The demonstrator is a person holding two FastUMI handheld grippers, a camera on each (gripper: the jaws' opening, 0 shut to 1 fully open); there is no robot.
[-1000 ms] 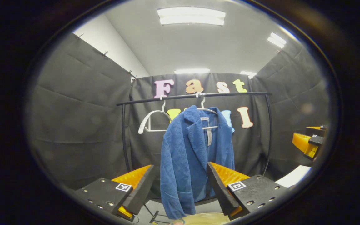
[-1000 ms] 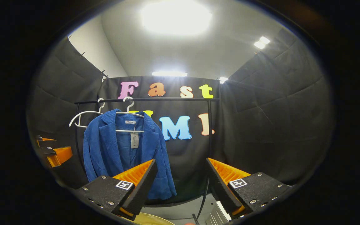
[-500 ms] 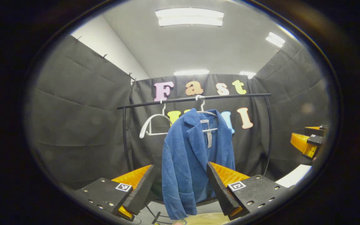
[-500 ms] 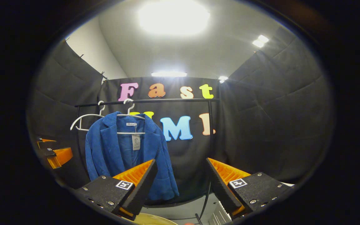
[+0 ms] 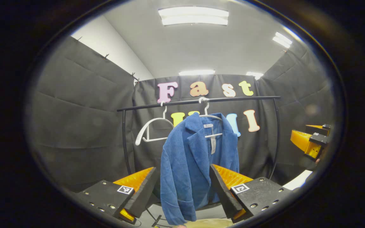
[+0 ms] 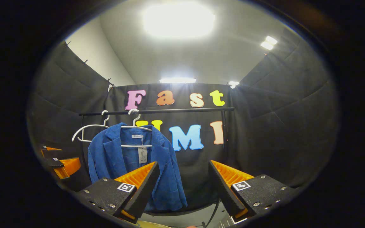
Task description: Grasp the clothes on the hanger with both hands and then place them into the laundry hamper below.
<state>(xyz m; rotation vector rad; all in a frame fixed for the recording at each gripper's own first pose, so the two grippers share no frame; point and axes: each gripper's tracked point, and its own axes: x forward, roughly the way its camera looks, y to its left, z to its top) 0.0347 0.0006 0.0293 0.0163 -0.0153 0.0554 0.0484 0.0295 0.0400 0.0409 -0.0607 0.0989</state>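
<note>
The black clothes rail (image 5: 198, 101) sits a little lower in both views than a moment ago, so both cameras have tipped slightly upward; the approach goes on, with no contact yet. The blue corduroy jacket (image 5: 188, 164) hangs on a white hanger (image 5: 209, 122) near the rail's middle, an empty white hanger (image 5: 152, 129) beside it. The left gripper (image 5: 182, 190) and right gripper (image 6: 184, 186) are both spread wide, holding nothing. A pale rim (image 5: 208, 223) below is probably the hamper.

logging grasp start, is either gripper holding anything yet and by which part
Nothing is held. The left gripper and right gripper are both open, short of the blue corduroy jacket hanging on its white hanger.
</note>
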